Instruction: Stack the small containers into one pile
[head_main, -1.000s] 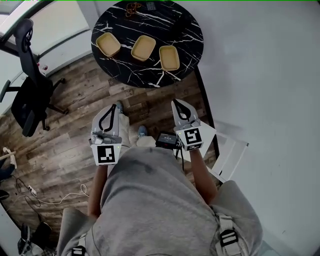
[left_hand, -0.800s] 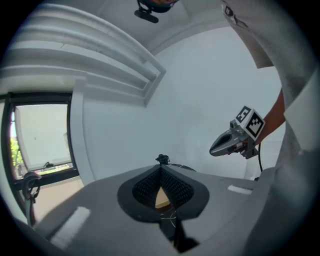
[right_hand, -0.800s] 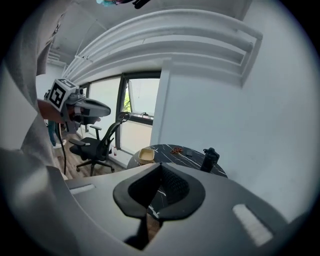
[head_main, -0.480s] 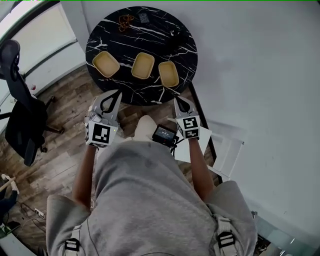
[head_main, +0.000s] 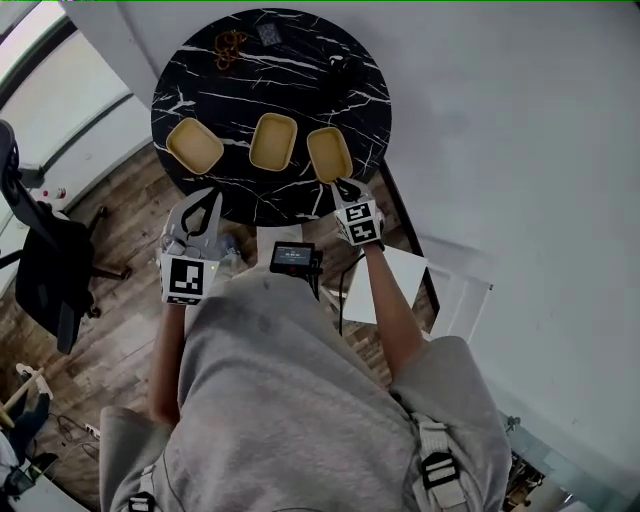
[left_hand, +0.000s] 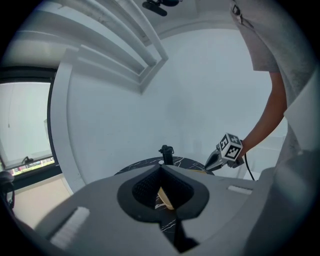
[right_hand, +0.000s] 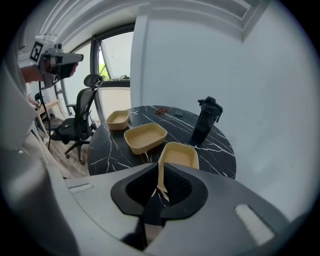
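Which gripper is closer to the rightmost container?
Right. The right gripper, jaws opening, has the near rim of that container between them; the left gripper hangs shut by the table edge.

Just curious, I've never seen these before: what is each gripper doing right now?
Left gripper: closed, empty.
Right gripper: opening, with the nearest container rim between its jaws, not gripped.

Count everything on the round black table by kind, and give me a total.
Tan containers: 3
Black bottle: 1
Brown tangle: 1
Small dark flat item: 1
Total: 6
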